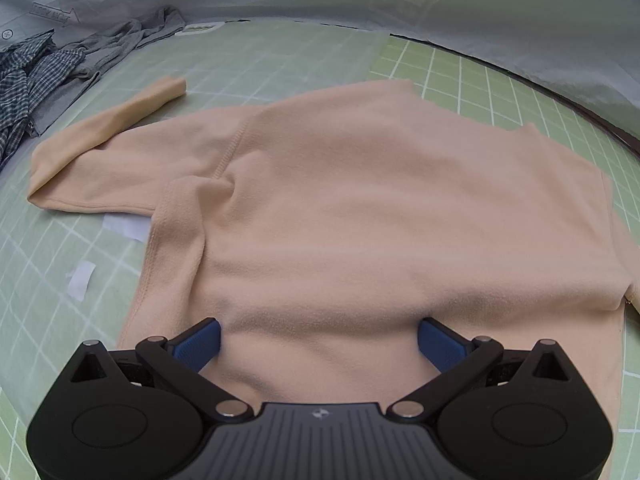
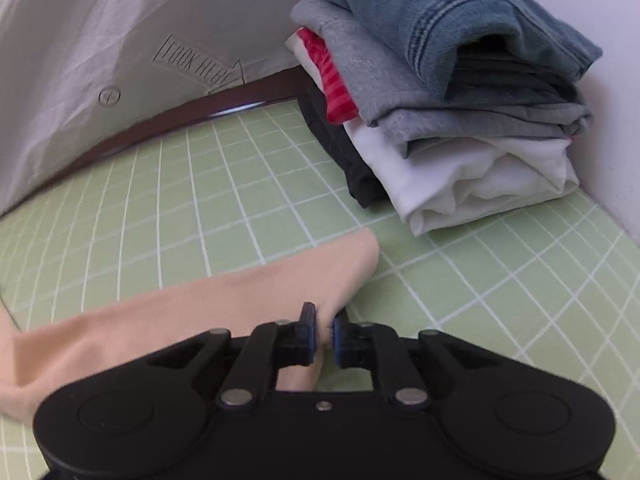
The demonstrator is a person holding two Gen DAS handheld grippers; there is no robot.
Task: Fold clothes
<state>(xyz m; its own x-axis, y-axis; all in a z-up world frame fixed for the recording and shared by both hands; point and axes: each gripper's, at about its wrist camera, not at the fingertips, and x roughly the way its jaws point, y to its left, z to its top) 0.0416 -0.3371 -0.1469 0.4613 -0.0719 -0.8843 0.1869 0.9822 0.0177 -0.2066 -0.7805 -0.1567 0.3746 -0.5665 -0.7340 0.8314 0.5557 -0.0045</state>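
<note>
Two grippers: left gripper (image 1: 319, 334) spread wide over sweater (image 1: 360, 208) hem; right gripper (image 2: 323, 330) pinching sleeve (image 2: 224, 300).
Sweater: flat on mat (image 2: 180, 184), far sleeve out left.
Risk: thin pinch slips; sleeve drags body askew.
Near: stack (image 2: 460, 120), could topple.

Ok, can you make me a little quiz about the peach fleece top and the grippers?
1. True or false: the left gripper is open over the peach fleece top.
2. What does the right gripper pinch? A) green gridded mat B) peach sleeve C) blue denim
3. What lies on top of the folded stack?

Key: 1 true. 2 B. 3 the blue denim garment.
</note>
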